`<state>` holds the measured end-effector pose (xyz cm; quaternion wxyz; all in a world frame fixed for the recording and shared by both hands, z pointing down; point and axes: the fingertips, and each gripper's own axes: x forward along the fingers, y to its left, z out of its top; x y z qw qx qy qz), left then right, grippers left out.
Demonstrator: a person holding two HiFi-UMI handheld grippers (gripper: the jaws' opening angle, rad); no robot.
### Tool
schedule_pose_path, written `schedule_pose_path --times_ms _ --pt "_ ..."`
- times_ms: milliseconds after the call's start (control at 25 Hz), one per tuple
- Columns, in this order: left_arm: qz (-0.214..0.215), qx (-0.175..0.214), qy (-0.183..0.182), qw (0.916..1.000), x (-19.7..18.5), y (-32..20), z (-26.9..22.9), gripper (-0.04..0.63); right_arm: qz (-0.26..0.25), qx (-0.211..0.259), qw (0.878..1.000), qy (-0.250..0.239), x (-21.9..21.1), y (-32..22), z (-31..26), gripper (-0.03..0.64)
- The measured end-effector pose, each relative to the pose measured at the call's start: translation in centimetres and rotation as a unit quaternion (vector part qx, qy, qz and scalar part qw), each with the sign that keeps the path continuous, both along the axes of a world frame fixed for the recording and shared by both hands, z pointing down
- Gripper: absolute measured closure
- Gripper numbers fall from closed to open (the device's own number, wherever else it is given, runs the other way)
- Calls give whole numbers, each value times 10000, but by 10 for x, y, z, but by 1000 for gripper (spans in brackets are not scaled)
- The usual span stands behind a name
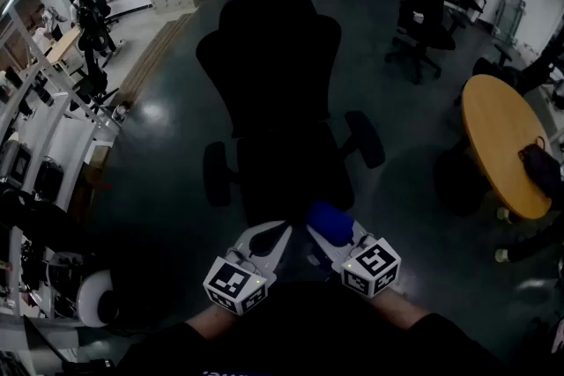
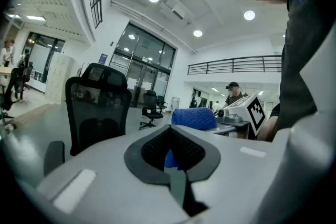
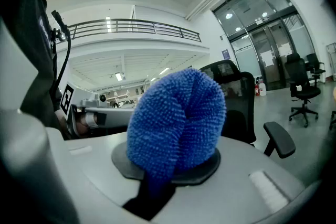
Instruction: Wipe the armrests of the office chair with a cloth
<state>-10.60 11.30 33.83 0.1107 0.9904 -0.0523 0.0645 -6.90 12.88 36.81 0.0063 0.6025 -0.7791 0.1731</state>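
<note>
I see bare floor (image 1: 150, 145) on either side of the chair (image 1: 269, 75), leaving the left armrest (image 1: 217, 173) and right armrest (image 1: 365, 138) open from outside. A round table (image 1: 493, 128) stands well off to my right; racks (image 1: 35, 123) crowd the far left.

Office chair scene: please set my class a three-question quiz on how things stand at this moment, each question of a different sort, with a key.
1. True or false: the blue cloth is resting on an armrest of the office chair.
2. Short answer: how do the jaws of the left gripper stand?
3. Multiple choice: the cloth is clamped in A) the left gripper, B) the right gripper, C) neither.
Key: 1 false, it is held in a gripper, apart from both armrests; 2 together, gripping nothing; 3 B.
</note>
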Motion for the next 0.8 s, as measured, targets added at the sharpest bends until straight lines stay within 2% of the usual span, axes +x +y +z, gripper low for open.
schedule_pose_path --times_ms 400,800 --pt "-76 -44 -24 10000 -3 0 3 580 -50 -34 10000 -42 -2 1 6 537" --pt "-527 -171 -136 9984 -27 -21 19 580 -180 -111 9994 -264 -11 -11 15 534"
